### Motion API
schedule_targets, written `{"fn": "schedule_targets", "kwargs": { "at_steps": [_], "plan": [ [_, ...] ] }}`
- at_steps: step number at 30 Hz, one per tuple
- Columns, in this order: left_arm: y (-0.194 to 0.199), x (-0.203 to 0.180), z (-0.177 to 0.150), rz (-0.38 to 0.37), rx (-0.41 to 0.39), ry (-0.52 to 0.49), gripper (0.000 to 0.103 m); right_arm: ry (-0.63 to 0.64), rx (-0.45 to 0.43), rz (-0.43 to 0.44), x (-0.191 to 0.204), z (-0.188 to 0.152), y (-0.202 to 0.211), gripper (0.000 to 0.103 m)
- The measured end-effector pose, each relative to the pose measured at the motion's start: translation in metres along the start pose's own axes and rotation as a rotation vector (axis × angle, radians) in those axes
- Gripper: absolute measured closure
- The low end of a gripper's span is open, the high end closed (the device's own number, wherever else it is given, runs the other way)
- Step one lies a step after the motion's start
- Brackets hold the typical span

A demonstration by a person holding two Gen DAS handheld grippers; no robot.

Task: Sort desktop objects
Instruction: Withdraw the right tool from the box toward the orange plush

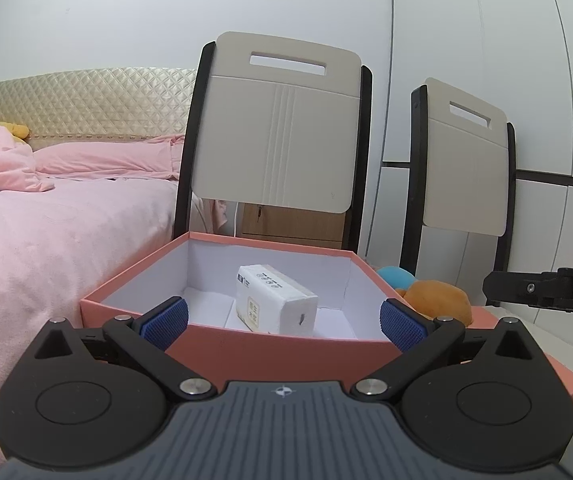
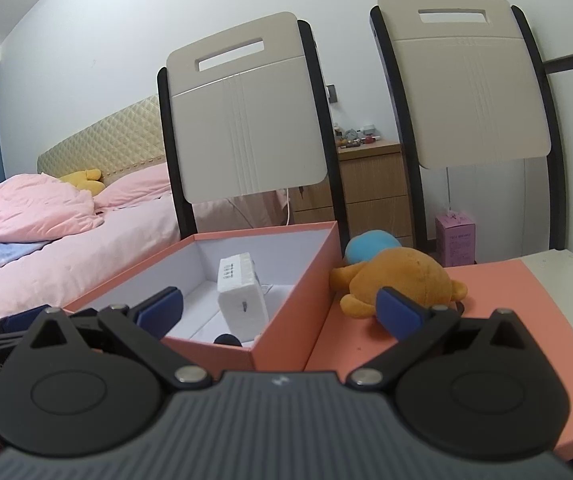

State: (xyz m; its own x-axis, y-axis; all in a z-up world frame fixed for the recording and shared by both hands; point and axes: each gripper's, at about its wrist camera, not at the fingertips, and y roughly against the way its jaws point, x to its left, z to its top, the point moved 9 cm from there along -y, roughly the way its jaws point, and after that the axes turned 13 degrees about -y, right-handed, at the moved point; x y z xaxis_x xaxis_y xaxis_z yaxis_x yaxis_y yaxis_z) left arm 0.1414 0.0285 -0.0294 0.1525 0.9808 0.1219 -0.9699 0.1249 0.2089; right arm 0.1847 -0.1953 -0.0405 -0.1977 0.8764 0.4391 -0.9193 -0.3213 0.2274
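1. Tissue pack: it lies inside the salmon-pink box on the white floor, already sorted. A small dark rounded thing sits by the box's near wall; what it is cannot be told.
2. Orange plush toy: it lies outside the box, just beside its right wall, on the flat pink lid, with a blue plush behind it. These look like what is left to sort.
3. Right gripper: released, jaws wide and empty, near the orange plush, its right pad overlapping the toy in view; contact cannot be told.
4. Left gripper: released and empty, held before the box's front wall.
5. Two chairs and a pink bed stand beyond.
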Motion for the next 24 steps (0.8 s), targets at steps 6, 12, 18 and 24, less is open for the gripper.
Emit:
{"fn": "schedule_targets", "kwargs": {
  "at_steps": [6, 12, 18, 24],
  "plan": [
    [0.0002, -0.0010, -0.0007, -0.003, 0.001, -0.003, 0.000, -0.007, 0.002, -0.002, -0.0015, -0.0007, 0.0012, 0.000],
    [0.0000, -0.0022, -0.0010, -0.006, 0.001, -0.003, 0.000, -0.007, 0.005, -0.010, -0.0029, -0.0017, 0.0017, 0.000],
    [-0.0001, -0.0046, -0.0011, -0.010, 0.002, -0.006, 0.000, 0.003, -0.001, -0.016, -0.0030, -0.0026, 0.0025, 0.000],
    [0.0000, -0.0052, -0.0013, -0.011, 0.001, -0.006, 0.000, 0.033, -0.037, -0.032, -0.0024, -0.0008, 0.0046, 0.000]
  ]
}}
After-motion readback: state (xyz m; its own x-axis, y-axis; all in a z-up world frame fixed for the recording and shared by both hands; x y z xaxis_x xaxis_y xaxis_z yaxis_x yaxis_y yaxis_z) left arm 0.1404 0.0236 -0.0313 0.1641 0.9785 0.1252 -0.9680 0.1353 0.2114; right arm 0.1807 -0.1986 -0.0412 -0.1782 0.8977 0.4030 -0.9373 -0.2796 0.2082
